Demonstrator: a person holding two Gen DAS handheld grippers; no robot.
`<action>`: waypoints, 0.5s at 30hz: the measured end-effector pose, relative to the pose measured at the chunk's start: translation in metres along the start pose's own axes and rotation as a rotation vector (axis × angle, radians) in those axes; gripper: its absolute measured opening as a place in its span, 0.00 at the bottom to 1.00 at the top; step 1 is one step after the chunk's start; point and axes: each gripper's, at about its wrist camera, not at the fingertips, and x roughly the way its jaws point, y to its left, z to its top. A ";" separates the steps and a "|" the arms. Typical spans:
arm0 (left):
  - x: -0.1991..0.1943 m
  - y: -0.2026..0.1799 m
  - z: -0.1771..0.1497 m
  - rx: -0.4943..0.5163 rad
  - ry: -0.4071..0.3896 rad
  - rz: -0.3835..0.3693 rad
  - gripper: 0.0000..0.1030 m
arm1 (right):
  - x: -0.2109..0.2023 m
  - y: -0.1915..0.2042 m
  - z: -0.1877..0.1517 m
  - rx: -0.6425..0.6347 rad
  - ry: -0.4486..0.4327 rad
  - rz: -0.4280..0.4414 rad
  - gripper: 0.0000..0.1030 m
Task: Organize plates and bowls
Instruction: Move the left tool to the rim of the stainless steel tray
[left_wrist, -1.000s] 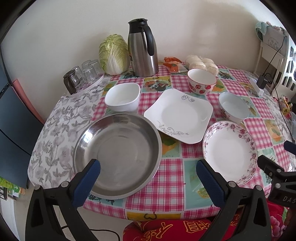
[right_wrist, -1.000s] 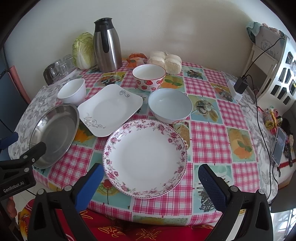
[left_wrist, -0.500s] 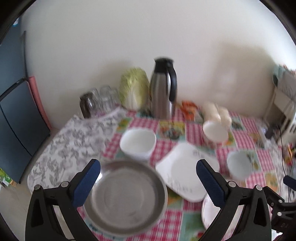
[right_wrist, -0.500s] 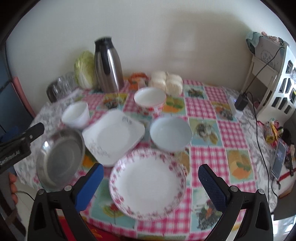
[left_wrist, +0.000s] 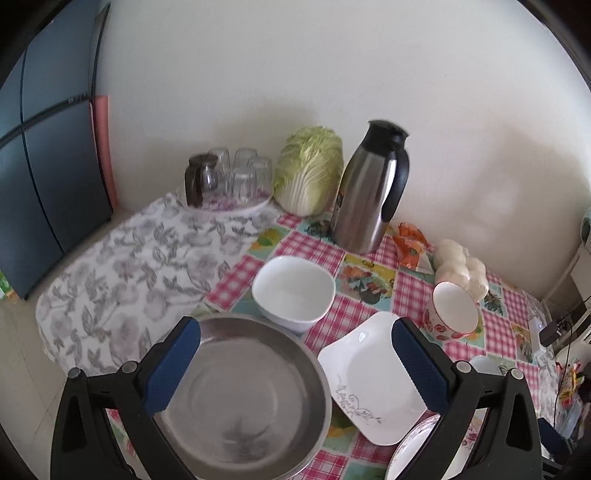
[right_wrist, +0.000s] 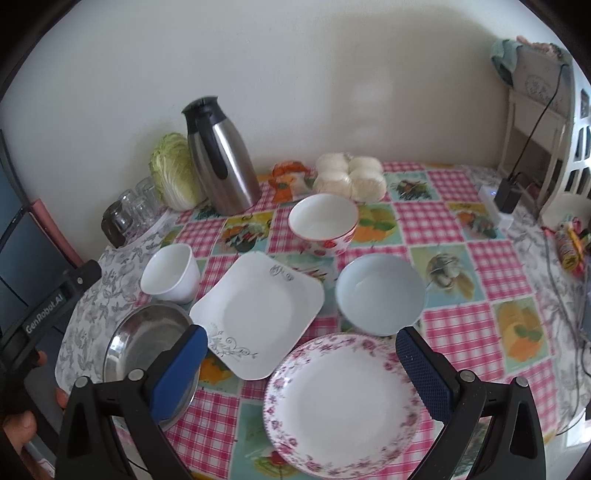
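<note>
Both grippers hang above the near edge of the desk, holding nothing. The left gripper has its fingers spread wide over the steel pan; the right gripper has its fingers equally spread over the floral plate.

The square plate lies between the pan and the blue bowl, its corner just beside the floral plate's rim, perhaps touching, though that is hard to tell. The white bowl sits behind the pan, and the strawberry bowl stands behind the square plate.

Along the wall stand a flask, a cabbage, glasses and buns.
</note>
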 end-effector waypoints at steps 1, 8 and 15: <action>0.005 0.001 0.000 0.016 0.010 0.022 1.00 | 0.004 0.002 -0.001 -0.002 0.006 0.002 1.00; 0.019 0.027 0.001 0.043 0.031 0.095 1.00 | 0.034 0.028 0.001 -0.036 0.050 0.036 1.00; 0.024 0.074 -0.003 -0.030 0.056 0.120 1.00 | 0.058 0.055 -0.014 -0.089 0.102 0.069 1.00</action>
